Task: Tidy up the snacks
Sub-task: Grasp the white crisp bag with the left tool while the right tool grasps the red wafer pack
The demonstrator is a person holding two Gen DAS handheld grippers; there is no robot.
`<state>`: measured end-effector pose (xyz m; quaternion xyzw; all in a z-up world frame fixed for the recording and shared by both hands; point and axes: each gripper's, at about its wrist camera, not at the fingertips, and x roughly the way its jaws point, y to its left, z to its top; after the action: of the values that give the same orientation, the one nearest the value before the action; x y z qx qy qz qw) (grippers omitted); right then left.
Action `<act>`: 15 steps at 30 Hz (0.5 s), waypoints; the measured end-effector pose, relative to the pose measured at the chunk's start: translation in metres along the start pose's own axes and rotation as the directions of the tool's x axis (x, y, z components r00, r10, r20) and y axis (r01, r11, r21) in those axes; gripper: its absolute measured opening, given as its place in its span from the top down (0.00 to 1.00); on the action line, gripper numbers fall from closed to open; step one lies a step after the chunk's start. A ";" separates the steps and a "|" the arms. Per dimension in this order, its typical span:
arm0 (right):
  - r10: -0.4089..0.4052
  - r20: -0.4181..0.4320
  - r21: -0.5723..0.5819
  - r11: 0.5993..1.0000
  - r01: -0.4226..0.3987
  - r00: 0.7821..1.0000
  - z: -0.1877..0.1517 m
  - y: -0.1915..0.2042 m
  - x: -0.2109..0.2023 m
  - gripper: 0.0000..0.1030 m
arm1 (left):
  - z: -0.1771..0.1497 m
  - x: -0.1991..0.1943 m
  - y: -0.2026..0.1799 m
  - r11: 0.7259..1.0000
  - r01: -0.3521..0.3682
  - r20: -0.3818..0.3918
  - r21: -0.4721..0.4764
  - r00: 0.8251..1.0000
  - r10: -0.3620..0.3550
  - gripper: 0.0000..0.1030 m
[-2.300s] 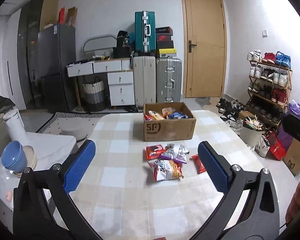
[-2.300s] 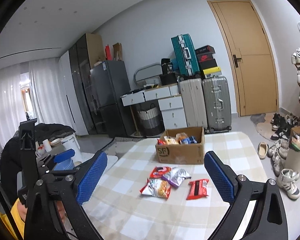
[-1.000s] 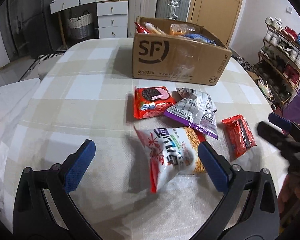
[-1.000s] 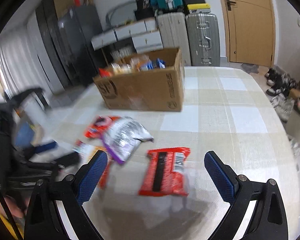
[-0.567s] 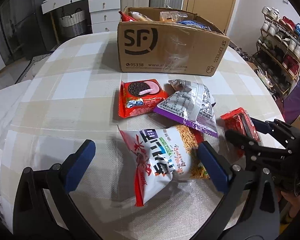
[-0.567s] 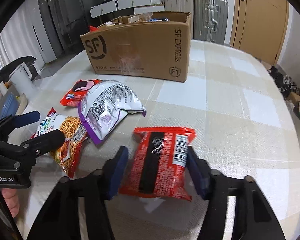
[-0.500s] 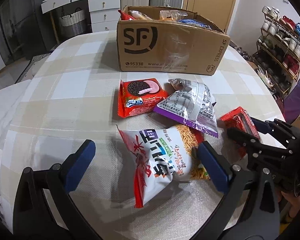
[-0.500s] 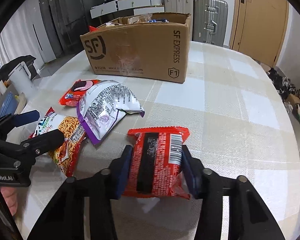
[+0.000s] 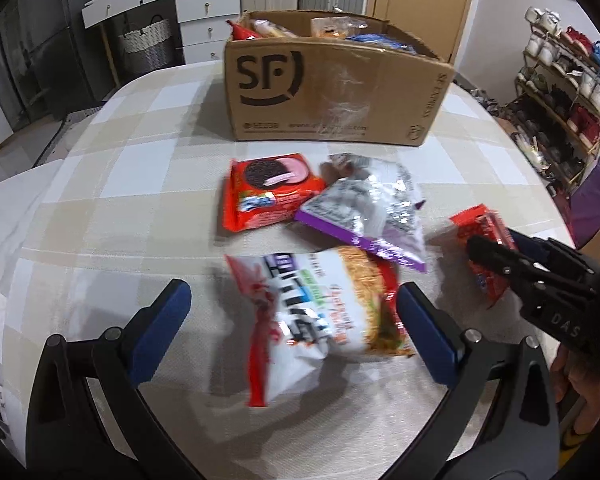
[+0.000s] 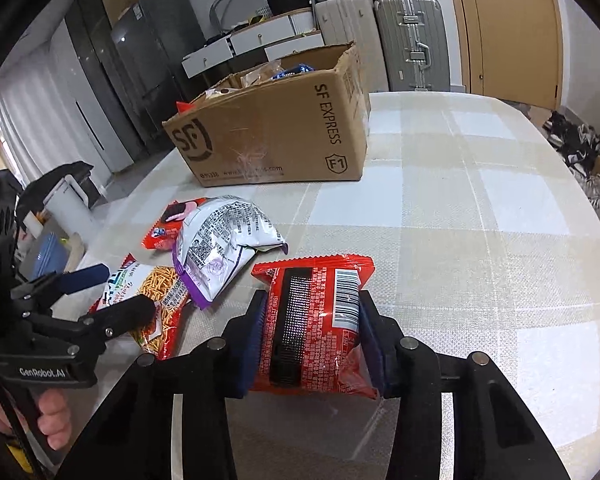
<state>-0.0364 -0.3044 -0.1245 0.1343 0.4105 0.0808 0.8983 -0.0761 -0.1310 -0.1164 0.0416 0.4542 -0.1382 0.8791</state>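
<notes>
Four loose snack packets lie on the checked tablecloth (image 9: 100, 184) in front of the brown cardboard SF box (image 9: 332, 92), seen from the left wrist. The left gripper (image 9: 292, 320) stands wide around the white-and-orange noodle-snack bag (image 9: 316, 312). From the right wrist, the right gripper (image 10: 312, 344) is closing, pads pressing the red foil packet (image 10: 316, 320), nearer than the box.

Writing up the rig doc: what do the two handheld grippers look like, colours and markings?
Both are matte black frames with silver bolts. The left gripper carries blue pads on its jaws, and white "GenRobot.AI" lettering on its body. The right gripper has dark blue pads and partly visible white letters "DAS". No cables visible.
</notes>
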 end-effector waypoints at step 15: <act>0.045 0.025 0.048 0.998 -0.046 0.999 -0.002 -0.009 -0.006 0.58 | -0.008 0.009 -0.011 0.999 0.028 -0.041 0.017 0.999 -0.027 0.46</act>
<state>-0.0412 -0.3139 -0.1238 0.1666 0.3986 0.0897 0.8974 -0.0806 -0.1422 -0.1276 0.0457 0.4712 -0.1535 0.8674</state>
